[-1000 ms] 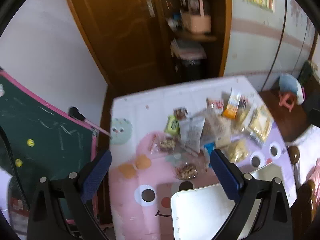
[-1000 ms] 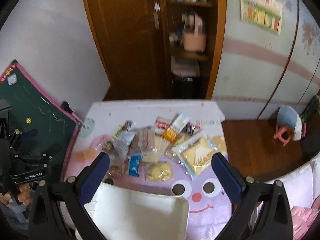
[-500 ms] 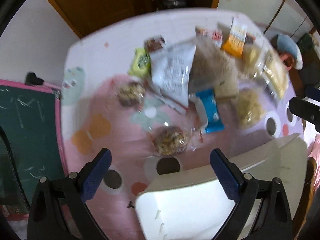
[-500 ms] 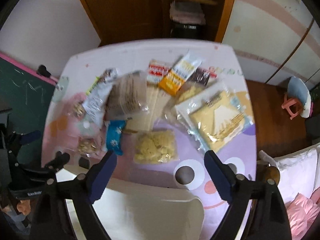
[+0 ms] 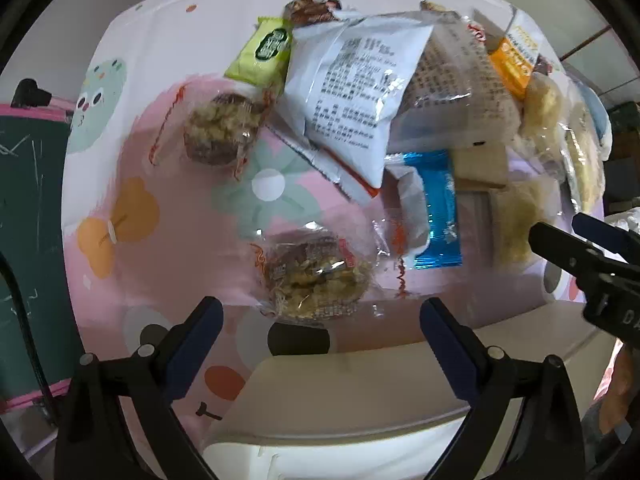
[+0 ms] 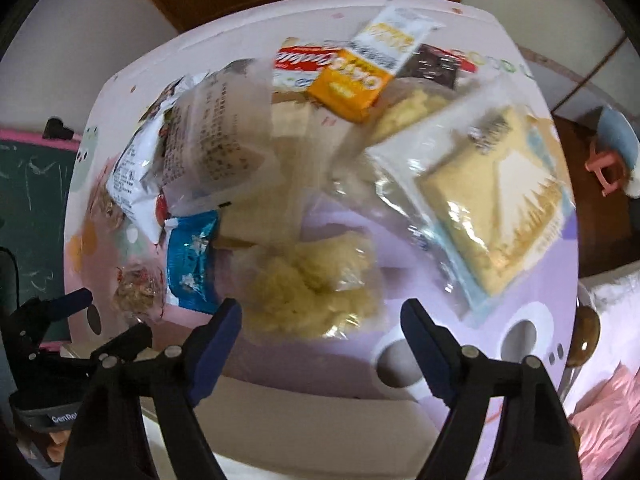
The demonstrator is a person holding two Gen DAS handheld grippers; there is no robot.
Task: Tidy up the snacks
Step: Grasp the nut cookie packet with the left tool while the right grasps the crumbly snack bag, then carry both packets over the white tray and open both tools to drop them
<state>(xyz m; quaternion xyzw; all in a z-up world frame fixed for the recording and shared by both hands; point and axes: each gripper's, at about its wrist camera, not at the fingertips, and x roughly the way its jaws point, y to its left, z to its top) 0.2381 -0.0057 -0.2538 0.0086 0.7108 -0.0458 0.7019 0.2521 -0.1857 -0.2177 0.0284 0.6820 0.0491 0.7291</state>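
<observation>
While both claws hang wide open and empty over the table (image 5: 120,128), the left claw (image 5: 320,316) sits just above a clear-wrapped nut cake (image 5: 316,276), its wrapper running left-right. Right claw (image 6: 320,316) hovers at a crumbly yellow bag (image 6: 312,284); beside it a blue packet (image 6: 192,260) lies lengthwise front-to-back.

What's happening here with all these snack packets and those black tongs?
A person holds a pair of tongs in each hand over a table strewn with snacks. Both are open and hold nothing. The left tongs hover just short of a clear-wrapped nut cake; the right tongs hover by a bag of pale yellow crisps. A white tray waits at the near edge.
</observation>
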